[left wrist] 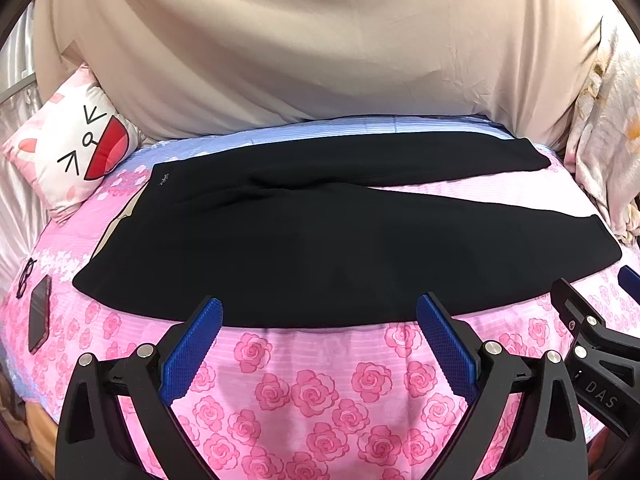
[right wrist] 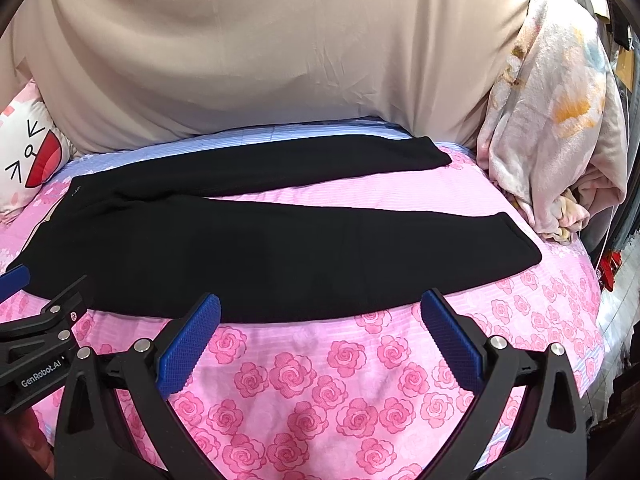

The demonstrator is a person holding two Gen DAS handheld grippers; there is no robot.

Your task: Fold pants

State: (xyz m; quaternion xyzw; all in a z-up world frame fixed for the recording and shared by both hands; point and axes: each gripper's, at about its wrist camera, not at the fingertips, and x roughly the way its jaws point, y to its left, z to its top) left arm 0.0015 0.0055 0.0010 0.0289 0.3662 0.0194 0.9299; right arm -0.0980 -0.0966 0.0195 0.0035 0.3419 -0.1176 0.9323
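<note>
Black pants (left wrist: 320, 248) lie flat on the pink rose-print bed cover (left wrist: 320, 392), waistband to the left, both legs spread apart toward the right. In the right wrist view the same pants (right wrist: 260, 252) stretch across the bed cover (right wrist: 340, 380). My left gripper (left wrist: 320, 312) hovers open just short of the near leg's front edge, blue pads wide apart, nothing between them. My right gripper (right wrist: 320, 312) is open too, at the same front edge further right. Each gripper shows at the side of the other's view: the right gripper (left wrist: 600, 332), the left gripper (right wrist: 36, 320).
A cartoon-face pillow (left wrist: 76, 148) sits at the back left. A phone (left wrist: 40, 312) and glasses (left wrist: 26, 276) lie at the bed's left edge. A beige sheet (left wrist: 300, 48) hangs behind. A bunched floral blanket (right wrist: 552, 128) stands at the right.
</note>
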